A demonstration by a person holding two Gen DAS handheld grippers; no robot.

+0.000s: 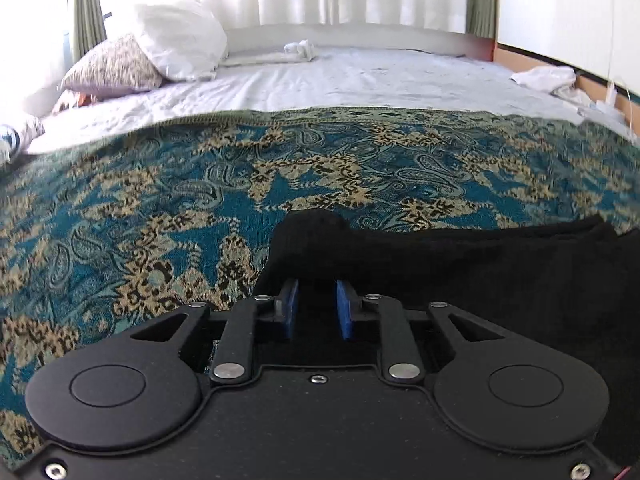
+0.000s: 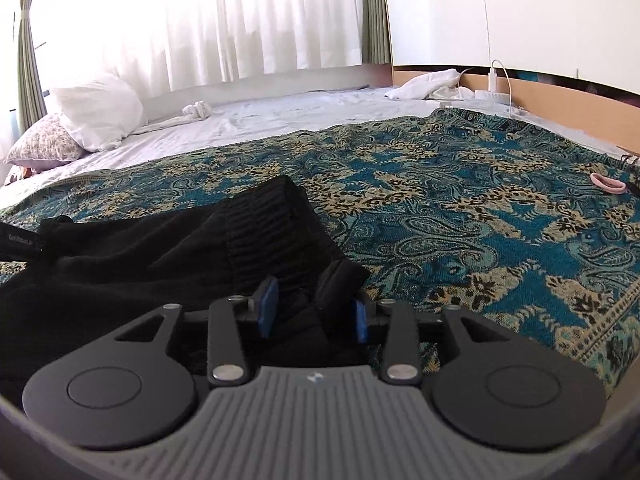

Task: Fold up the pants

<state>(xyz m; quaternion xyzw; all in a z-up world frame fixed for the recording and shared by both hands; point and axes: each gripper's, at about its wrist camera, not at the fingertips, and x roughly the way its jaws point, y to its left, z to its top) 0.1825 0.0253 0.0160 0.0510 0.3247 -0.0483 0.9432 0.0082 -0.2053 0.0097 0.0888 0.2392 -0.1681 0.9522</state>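
The black pants (image 1: 460, 264) lie bunched on a teal and beige paisley blanket (image 1: 200, 184) on the bed. My left gripper (image 1: 317, 280) is shut on the pants' left end; black cloth drapes over its blue pads (image 1: 291, 308) and hides the fingertips. In the right wrist view the pants (image 2: 160, 248) show a ribbed waistband (image 2: 264, 224) at their right end. My right gripper (image 2: 312, 292) is shut on that end, with cloth bunched between the blue pads (image 2: 267, 304). The pants stretch between the two grippers.
The blanket (image 2: 480, 208) covers the near part of the bed, with a white sheet (image 1: 320, 80) beyond. Pillows (image 1: 160, 48) sit at the back left. A white cloth (image 2: 432, 84), a charger with cable (image 2: 494, 80) and a pink hair tie (image 2: 608, 183) lie at the right.
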